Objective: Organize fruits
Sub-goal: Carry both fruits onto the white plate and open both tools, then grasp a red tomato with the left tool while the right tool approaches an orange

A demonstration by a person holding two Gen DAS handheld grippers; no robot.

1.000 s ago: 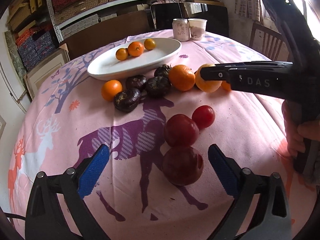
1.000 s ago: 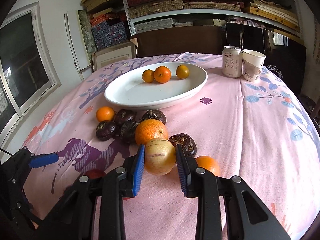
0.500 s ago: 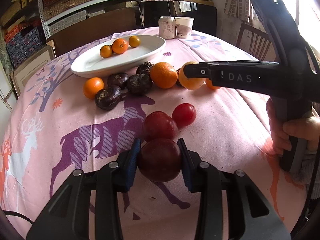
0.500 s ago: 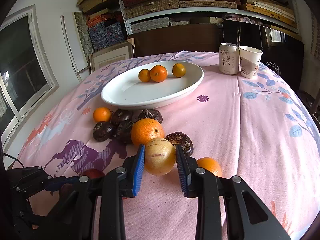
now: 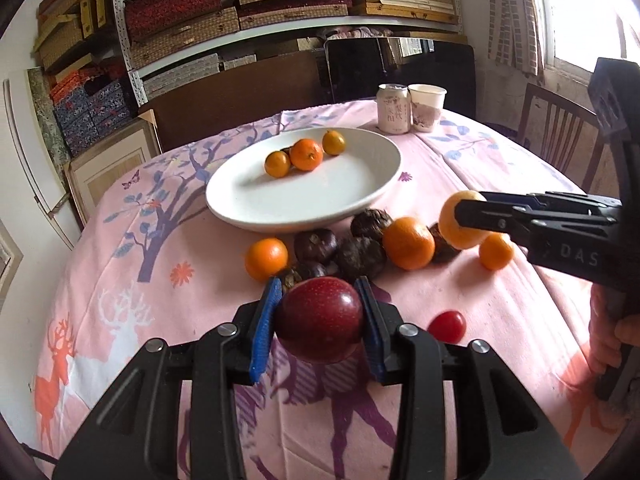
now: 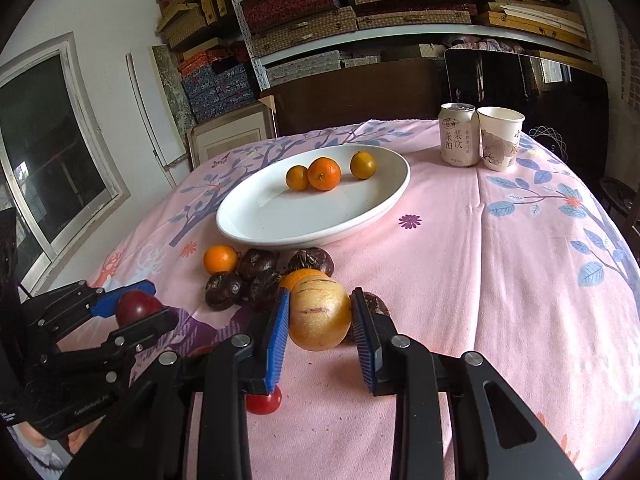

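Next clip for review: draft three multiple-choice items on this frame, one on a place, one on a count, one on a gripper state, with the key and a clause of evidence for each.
1. Where does the drink can stand?
A. On the white plate
B. Beside the paper cup, beyond the plate
C. Among the dark fruits

2. How many fruits lie on the white plate?
A. Three
B. Five
C. None

3. What does the left gripper hold?
A. Nothing, it is open
B. A small orange
C. A dark red plum

Key: 1 B, can and cup stand side by side behind the plate. 2 A, three orange fruits sit at its far side. 3 C, the blue pads clamp the plum on both sides.
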